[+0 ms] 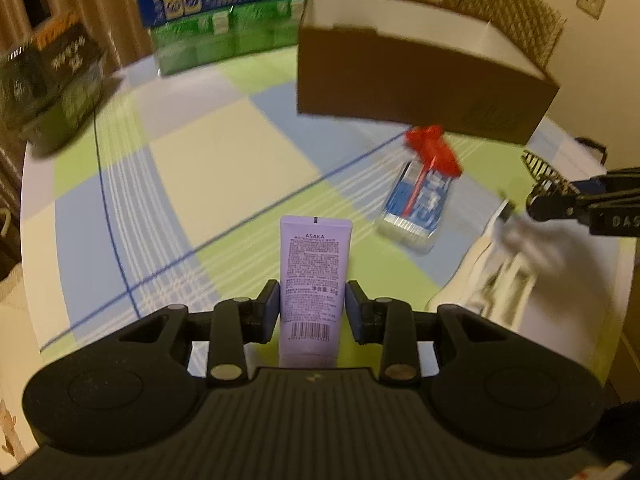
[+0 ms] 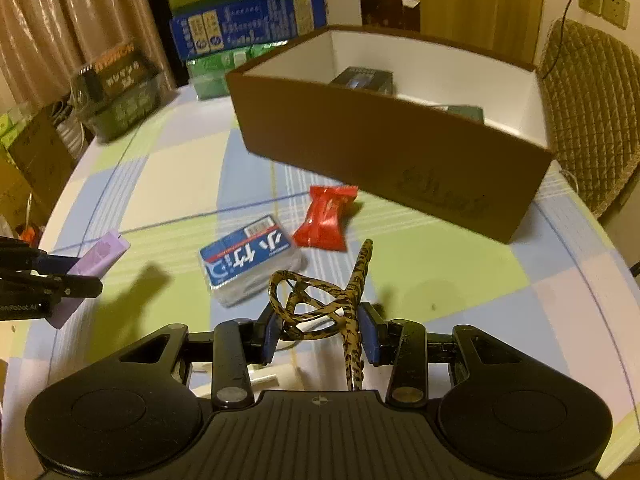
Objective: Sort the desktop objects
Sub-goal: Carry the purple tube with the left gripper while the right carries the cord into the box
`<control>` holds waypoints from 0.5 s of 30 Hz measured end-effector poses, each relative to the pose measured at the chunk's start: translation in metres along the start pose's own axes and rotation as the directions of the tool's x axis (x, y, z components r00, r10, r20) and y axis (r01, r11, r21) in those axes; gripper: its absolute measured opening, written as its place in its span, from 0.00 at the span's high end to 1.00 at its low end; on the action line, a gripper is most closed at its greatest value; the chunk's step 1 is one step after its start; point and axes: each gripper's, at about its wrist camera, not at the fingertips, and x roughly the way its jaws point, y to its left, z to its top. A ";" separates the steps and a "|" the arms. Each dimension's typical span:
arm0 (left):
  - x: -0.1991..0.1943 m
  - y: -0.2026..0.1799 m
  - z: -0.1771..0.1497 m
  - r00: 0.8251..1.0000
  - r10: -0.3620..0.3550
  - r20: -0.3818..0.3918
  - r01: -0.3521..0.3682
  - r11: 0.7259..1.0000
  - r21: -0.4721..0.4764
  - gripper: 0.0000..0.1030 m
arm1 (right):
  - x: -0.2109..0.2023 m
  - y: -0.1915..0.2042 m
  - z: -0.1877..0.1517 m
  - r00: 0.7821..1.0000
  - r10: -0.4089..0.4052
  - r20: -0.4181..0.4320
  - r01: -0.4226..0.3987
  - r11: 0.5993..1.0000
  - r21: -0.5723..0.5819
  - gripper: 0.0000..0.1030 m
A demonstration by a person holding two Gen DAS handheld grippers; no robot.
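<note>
Left tool pinches smooth lilac tube; right tool clasps leopard-print hair clip.

Black plastic left gripper and right gripper, blue pads, silver pivot screws.

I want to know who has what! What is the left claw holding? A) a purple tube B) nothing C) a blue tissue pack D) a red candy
A: the left claw is shut on the purple tube, which sticks up between its pads.
</note>
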 end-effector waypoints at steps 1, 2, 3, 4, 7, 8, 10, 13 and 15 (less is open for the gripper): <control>-0.003 -0.004 0.004 1.000 -0.002 0.013 0.002 1.000 0.003 0.71 | -0.003 -0.002 0.001 1.000 0.003 0.009 -0.003 1.000 0.000 0.63; -0.005 -0.007 0.008 1.000 -0.002 0.025 0.002 1.000 0.004 0.71 | -0.006 -0.005 0.004 1.000 0.007 0.020 -0.007 1.000 -0.002 0.63; -0.007 -0.012 0.012 0.999 -0.002 0.037 0.002 1.000 0.008 0.71 | -0.008 -0.007 0.006 1.000 0.012 0.029 -0.012 1.000 -0.006 0.63; -0.009 -0.017 0.015 0.999 -0.001 0.047 0.001 1.000 0.010 0.71 | -0.010 -0.009 0.009 0.999 0.018 0.038 -0.018 1.000 -0.011 0.63; -0.012 -0.030 0.029 0.997 0.000 0.072 0.000 1.000 0.009 0.71 | -0.016 -0.018 0.017 0.997 0.039 0.059 -0.038 0.999 -0.023 0.63; -0.013 -0.035 0.034 0.997 -0.002 0.083 0.001 1.000 0.010 0.71 | -0.018 -0.021 0.021 0.997 0.048 0.067 -0.046 0.999 -0.028 0.63; -0.013 -0.045 0.046 0.995 0.000 0.099 -0.001 1.000 0.009 0.71 | -0.022 -0.027 0.026 0.996 0.055 0.073 -0.053 0.998 -0.036 0.63; -0.011 -0.059 0.064 0.993 0.004 0.118 -0.006 1.000 0.013 0.71 | -0.027 -0.038 0.036 0.994 0.065 0.084 -0.061 0.997 -0.050 0.63; -0.010 -0.068 0.074 0.992 0.001 0.129 -0.003 1.000 0.012 0.71 | -0.030 -0.046 0.041 0.993 0.071 0.091 -0.066 0.996 -0.055 0.63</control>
